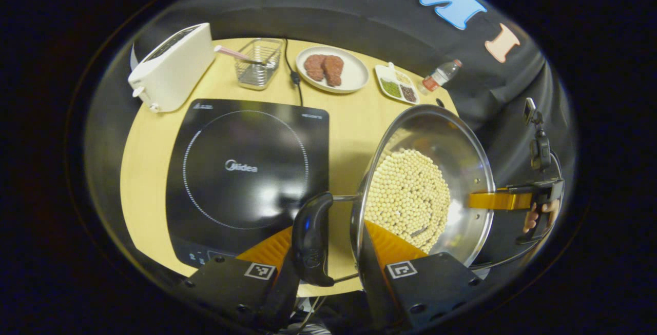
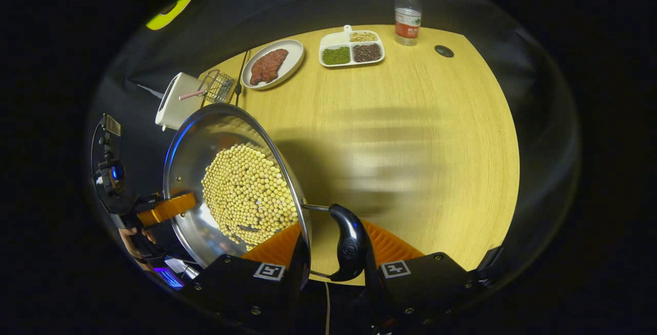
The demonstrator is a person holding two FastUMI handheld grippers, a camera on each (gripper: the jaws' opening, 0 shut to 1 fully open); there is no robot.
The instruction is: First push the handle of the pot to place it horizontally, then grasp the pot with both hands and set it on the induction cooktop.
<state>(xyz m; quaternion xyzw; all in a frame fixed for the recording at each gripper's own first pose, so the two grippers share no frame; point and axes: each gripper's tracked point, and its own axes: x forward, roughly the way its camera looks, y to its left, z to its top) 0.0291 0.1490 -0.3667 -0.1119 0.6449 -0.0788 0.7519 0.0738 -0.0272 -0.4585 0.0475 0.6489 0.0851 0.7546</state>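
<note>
**Pot gripped on both sides, not yet on cooktop**

Left gripper view: left gripper (image 1: 328,253) is closed on the black side handle (image 1: 312,240) of the round steel pot of pale beans (image 1: 421,191), beside the black induction cooktop (image 1: 246,171).

Right gripper view: right gripper (image 2: 328,260) clamps the opposite handle (image 2: 349,248). Placement remains.

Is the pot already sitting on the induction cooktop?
No, the pot is beside the induction cooktop, whose glass surface is bare.

Overhead light; glare on cooktop (image 1: 246,171), soft shadows across table (image 2: 410,135); fisheye bends edges, rim dim.
</note>
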